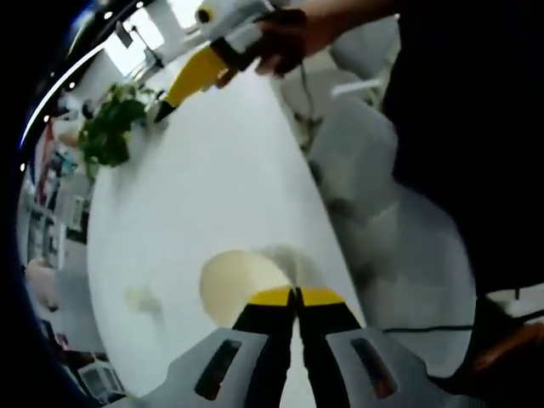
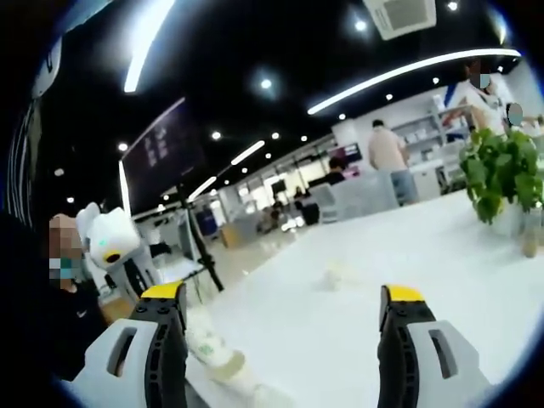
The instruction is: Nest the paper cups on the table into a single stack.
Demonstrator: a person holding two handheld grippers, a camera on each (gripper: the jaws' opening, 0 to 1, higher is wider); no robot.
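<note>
A cream paper cup [image 1: 234, 285] shows its open mouth just above my left gripper [image 1: 297, 297], whose yellow-tipped jaws are pressed together on the cup's rim over the white table [image 1: 212, 178]. A faint pale cup [image 1: 141, 298] lies on the table to the left. My right gripper [image 1: 191, 76], held by a hand, hovers over the table's far end. In the right gripper view my right gripper [image 2: 283, 297] stands wide open above the table [image 2: 425, 246] with nothing between its jaws. A small pale cup [image 2: 336, 276] sits ahead, and white cups [image 2: 217, 357] lie low between the jaws.
A potted green plant [image 1: 106, 132] [image 2: 501, 174] stands at the table's end. The table edge [image 1: 327, 212] curves close to a person in dark clothes [image 1: 459, 119]. White chairs [image 1: 357, 144] stand beside it. People and a tripod [image 2: 200, 246] are in the background.
</note>
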